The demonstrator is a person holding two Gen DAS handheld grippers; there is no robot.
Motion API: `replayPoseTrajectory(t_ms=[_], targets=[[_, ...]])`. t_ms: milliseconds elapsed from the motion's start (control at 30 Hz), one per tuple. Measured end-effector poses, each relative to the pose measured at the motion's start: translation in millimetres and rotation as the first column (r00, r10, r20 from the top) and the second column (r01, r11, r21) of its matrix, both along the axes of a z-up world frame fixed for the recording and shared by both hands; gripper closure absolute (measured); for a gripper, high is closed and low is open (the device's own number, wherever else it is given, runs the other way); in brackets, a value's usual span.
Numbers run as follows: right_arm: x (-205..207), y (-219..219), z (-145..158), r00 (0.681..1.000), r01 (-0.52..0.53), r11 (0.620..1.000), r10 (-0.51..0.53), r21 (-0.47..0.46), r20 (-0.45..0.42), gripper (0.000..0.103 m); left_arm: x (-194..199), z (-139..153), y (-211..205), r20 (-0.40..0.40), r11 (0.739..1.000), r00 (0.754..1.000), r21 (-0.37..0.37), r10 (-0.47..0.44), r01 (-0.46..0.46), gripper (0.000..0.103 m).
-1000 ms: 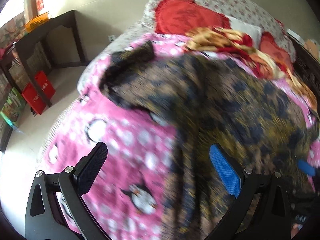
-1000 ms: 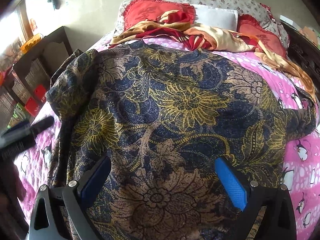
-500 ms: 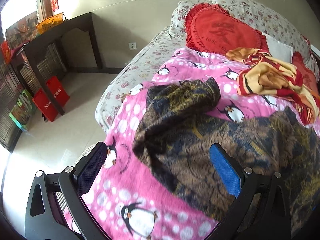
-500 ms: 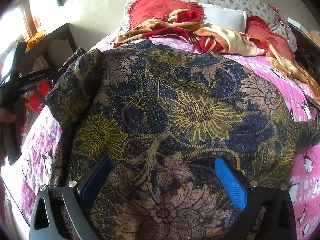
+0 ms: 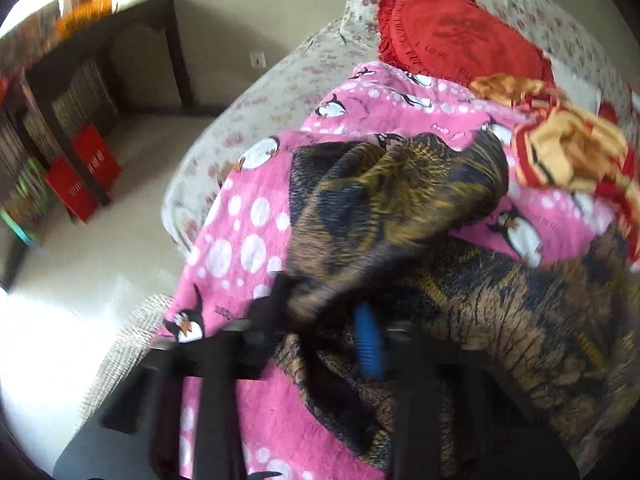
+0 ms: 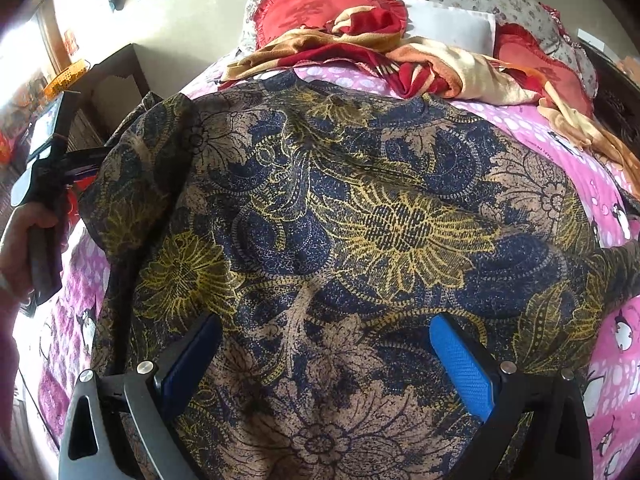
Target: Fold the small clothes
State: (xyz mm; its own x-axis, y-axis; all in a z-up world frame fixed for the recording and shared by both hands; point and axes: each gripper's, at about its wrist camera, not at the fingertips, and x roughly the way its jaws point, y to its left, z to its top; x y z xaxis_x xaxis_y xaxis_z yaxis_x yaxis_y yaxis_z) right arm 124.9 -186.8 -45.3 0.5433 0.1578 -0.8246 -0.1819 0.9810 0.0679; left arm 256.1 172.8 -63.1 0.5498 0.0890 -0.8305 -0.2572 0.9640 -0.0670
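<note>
Now the left claw, wide open half a second ago, is closing, its jaws nearly together with a dark fold of the flowered shirt between them at the lower middle of the blurred left view. That sleeve end has lifted off the pink penguin blanket. Meanwhile the right claw stays wide open, gripping nothing, over the shirt spread across the bed. At upper left, an orange basket sits on a dark table; its contents can't be made out.
</note>
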Motion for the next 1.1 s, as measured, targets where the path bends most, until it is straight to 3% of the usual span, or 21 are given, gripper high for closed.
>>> replayPoseTrajectory(t_ms=[167,300,467,567,733,800,867,1000,1033,1100], targets=[[-1,-6,1,1.000,0.010,1.000,-0.010,0.004,0.006,0.000,-13,35,16,0.067,0.998,0.998,-0.069,-0.010,0.014,0.097],[-5,-12,6,0.999,0.032,0.999,-0.032,0.034,0.006,0.000,-29,75,17,0.130,0.992,0.991,-0.114,-0.031,0.047,0.097],[-10,-17,18,0.998,0.045,0.998,-0.047,0.046,0.030,0.000,-52,119,-14,0.211,0.971,0.968,-0.164,-0.137,0.173,0.097],[-15,-24,28,0.997,0.062,0.996,-0.065,0.070,0.048,0.000,-76,149,-50,0.278,0.931,0.933,-0.218,-0.229,0.293,0.098],[-21,-41,40,0.992,0.095,0.992,-0.101,0.079,0.078,0.000,-114,188,-112,0.391,0.827,0.842,-0.271,-0.373,0.493,0.098],[-22,-52,43,0.989,0.114,0.990,-0.121,0.086,0.086,0.000,-127,187,-140,0.400,0.787,0.812,-0.280,-0.424,0.549,0.098],[-22,-66,42,0.985,0.138,0.986,-0.147,0.096,0.090,0.000,-134,176,-163,0.382,0.761,0.803,-0.298,-0.457,0.576,0.098],[-20,-97,34,0.976,0.197,0.973,-0.207,0.117,0.075,0.000,-138,112,-217,0.279,0.695,0.791,-0.378,-0.544,0.611,0.097],[-20,-106,31,0.971,0.221,0.968,-0.230,0.117,0.067,0.000,-135,97,-225,0.256,0.686,0.784,-0.382,-0.565,0.619,0.095],[-21,-116,29,0.967,0.237,0.963,-0.246,0.127,0.062,0.000,-138,74,-243,0.180,0.705,0.777,-0.335,-0.603,0.625,0.083]])
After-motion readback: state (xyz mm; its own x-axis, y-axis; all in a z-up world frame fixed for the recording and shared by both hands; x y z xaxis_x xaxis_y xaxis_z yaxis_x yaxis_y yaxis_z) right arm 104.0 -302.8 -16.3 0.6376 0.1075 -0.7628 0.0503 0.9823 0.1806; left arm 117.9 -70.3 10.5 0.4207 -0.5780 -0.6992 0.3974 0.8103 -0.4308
